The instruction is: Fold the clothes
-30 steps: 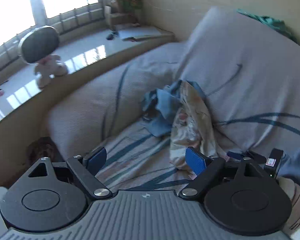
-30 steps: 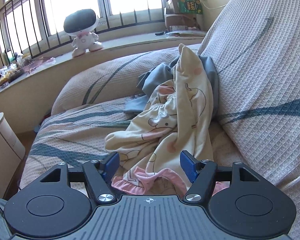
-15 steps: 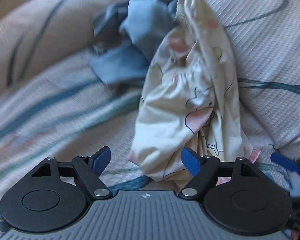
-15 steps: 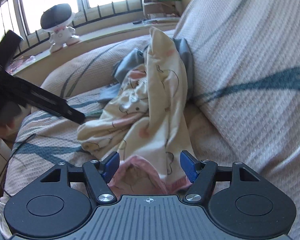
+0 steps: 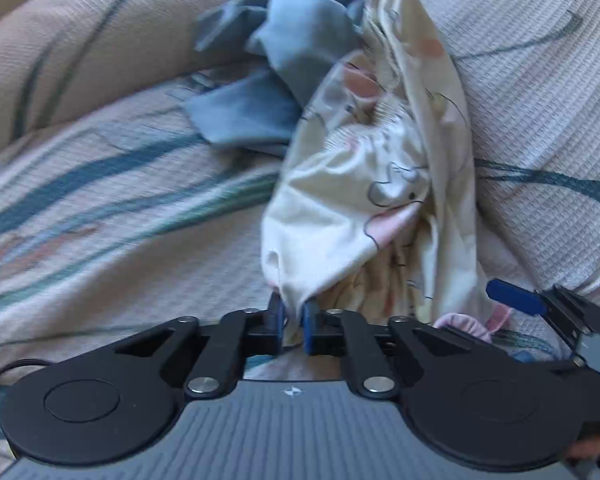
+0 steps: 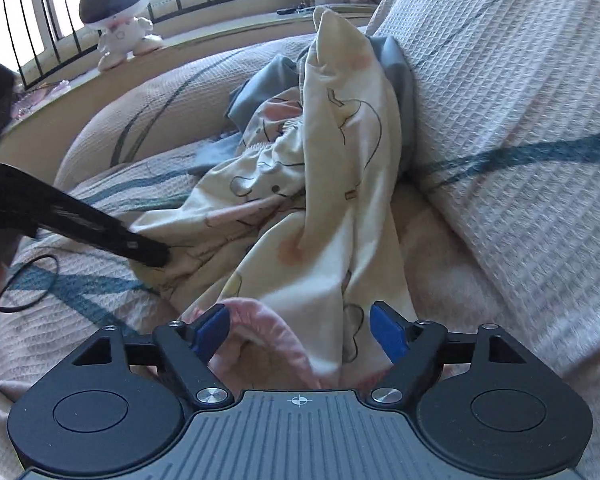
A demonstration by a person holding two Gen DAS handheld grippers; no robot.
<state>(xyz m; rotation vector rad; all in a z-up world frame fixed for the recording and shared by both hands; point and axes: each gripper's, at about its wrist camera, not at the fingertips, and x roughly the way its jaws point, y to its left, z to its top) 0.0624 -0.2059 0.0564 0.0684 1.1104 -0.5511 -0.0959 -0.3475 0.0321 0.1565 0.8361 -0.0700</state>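
While the left gripper (image 5: 292,320) pinches the cream garment (image 5: 364,200), only the right gripper (image 6: 304,330) view shows its spread jaws.

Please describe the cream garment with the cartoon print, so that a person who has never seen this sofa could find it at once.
On the sofa seat, against the back cushion, lies a heap of two garments. The cream garment has cartoon outlines and a pink frilled hem, unlike the plain blue garment behind it.
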